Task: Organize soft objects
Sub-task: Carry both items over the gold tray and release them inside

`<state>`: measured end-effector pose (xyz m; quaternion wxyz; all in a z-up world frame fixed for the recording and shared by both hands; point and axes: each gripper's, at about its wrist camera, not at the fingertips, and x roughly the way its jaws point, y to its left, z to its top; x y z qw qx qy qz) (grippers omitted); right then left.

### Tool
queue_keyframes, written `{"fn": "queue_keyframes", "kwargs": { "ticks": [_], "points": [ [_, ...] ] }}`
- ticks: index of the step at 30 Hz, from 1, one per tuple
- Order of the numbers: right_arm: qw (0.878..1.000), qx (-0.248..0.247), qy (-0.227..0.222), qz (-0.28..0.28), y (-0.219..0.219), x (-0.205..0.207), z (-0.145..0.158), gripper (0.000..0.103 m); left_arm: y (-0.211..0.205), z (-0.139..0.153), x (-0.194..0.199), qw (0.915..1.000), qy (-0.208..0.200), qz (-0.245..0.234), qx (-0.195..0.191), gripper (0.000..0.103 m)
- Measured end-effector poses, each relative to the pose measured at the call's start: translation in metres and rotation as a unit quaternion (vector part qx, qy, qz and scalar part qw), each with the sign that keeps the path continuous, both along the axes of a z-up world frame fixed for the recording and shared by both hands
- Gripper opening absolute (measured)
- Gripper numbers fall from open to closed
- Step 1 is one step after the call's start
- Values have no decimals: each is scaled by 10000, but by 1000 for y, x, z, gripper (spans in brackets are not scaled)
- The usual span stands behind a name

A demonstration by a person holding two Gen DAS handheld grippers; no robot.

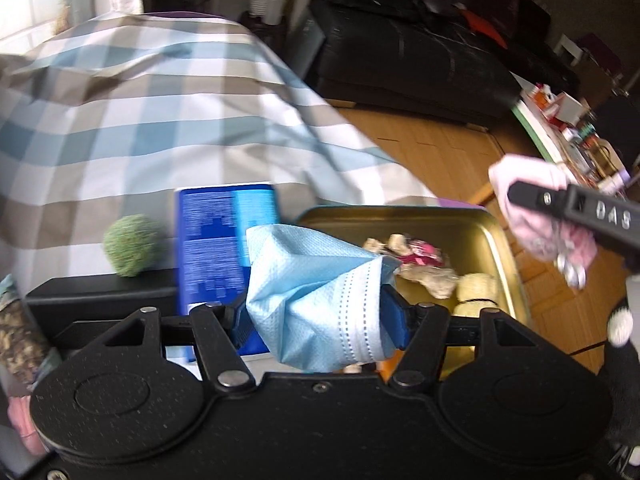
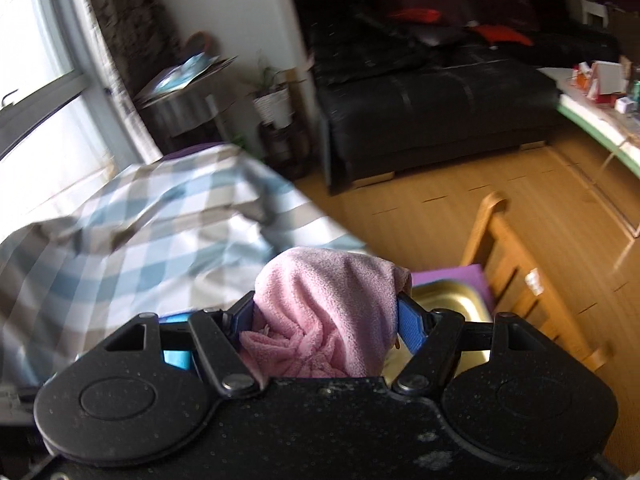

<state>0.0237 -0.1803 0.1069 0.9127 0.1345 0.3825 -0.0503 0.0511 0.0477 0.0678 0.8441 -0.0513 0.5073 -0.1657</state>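
Now the left gripper point(image 1: 320, 312) is clamped on a crumpled blue face mask point(image 1: 316, 300), held over the near edge of a gold metal tray point(image 1: 500, 248) with small plush toys point(image 1: 432, 276) inside. Likewise, the right gripper point(image 2: 324, 320) pinches a bunched pink fleece cloth point(image 2: 324, 308) above the tray's corner point(image 2: 448, 300), beside the checked cloth point(image 2: 160, 240).

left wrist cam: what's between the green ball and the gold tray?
A blue box stands between the green ball and the gold tray. The blue mask held in the left tongs overlaps that box's right edge. Only the left wrist view shows this.
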Motion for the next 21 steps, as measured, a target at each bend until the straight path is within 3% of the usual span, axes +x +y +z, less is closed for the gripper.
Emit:
{"fn": "queue_keyframes", "kwargs": {
  "ticks": [9, 16, 21],
  "points": [
    [9974, -659, -10, -284, -50, 23, 11, 70, -62, 10, 18, 9985, -150, -520, -44, 58],
    [9955, -262, 807, -411, -71, 28, -25, 70, -70, -29, 16, 9981, 244, -565, 63, 58],
    [9943, 173, 957, -443, -74, 32, -32, 70, -65, -42, 19, 9979, 494, -426, 44, 58]
  ]
}}
